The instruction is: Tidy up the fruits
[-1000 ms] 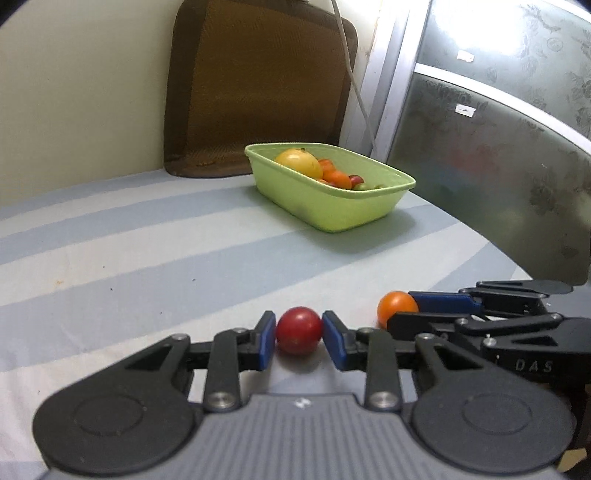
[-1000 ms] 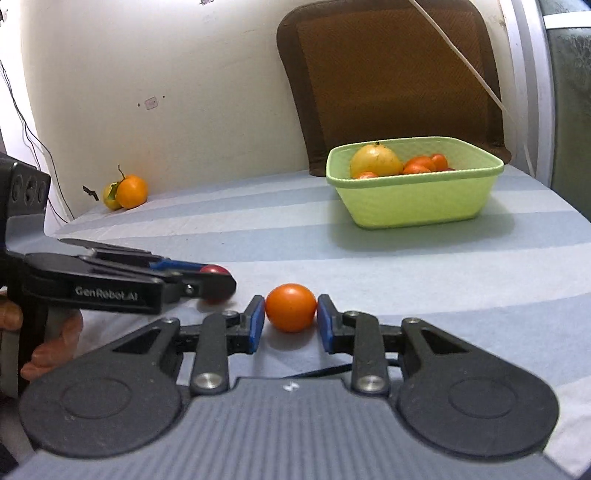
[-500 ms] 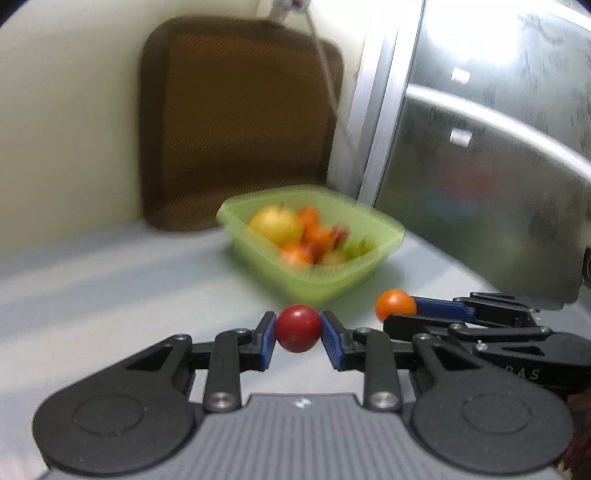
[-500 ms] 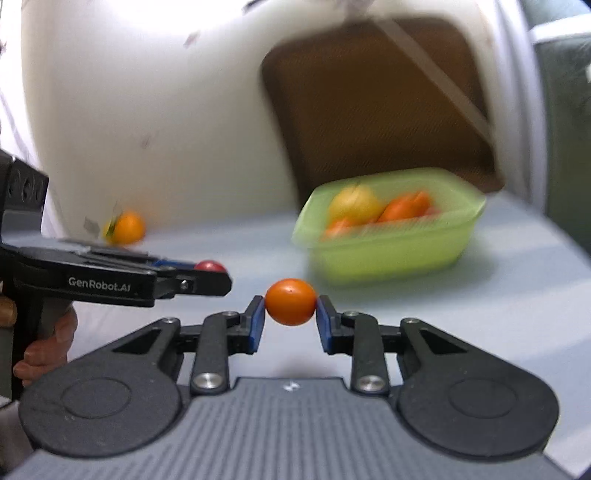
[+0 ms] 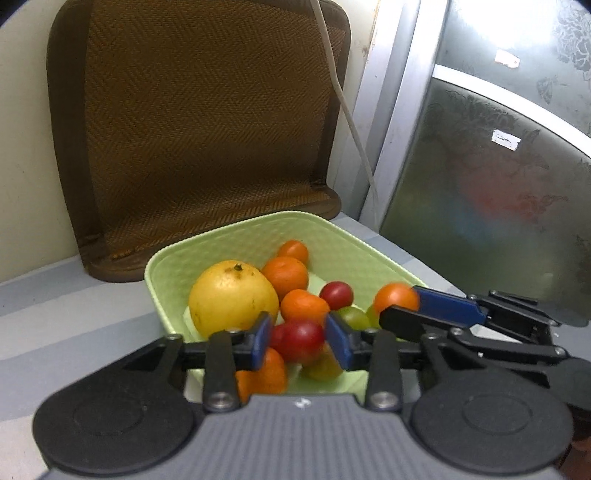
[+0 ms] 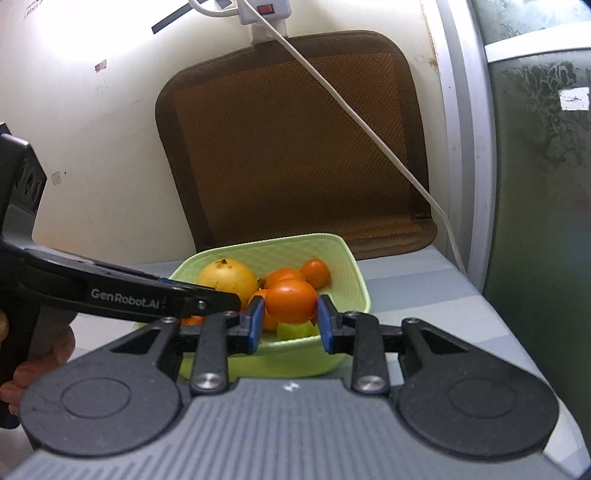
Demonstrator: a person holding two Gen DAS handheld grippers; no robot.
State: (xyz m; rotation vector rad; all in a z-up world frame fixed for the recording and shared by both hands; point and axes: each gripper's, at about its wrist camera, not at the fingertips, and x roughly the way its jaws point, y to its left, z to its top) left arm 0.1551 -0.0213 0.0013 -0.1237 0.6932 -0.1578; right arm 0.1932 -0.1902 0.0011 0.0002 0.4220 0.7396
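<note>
My left gripper (image 5: 298, 341) is shut on a red cherry tomato (image 5: 303, 339) and holds it over the near end of the green basket (image 5: 343, 238). My right gripper (image 6: 291, 320) is shut on an orange tomato (image 6: 291, 300), also above the basket (image 6: 351, 273). The basket holds a large yellow fruit (image 5: 232, 297), several orange fruits, a red tomato (image 5: 336, 294) and green grapes (image 5: 351, 317). In the left wrist view the right gripper's fingers (image 5: 448, 310) reach in from the right with the orange tomato (image 5: 395, 297). The left gripper's finger (image 6: 147, 297) crosses the right wrist view.
A brown woven seat cushion (image 5: 199, 122) leans on the wall behind the basket. A white cable (image 6: 369, 125) hangs across it from a power strip (image 6: 266, 7). A frosted glass door (image 5: 498, 184) stands at the right. The striped tablecloth (image 5: 74, 317) lies around the basket.
Both grippers lifted their tomatoes off the table and carried them forward; they now hang over the basket, which fills the lower middle of both views.
</note>
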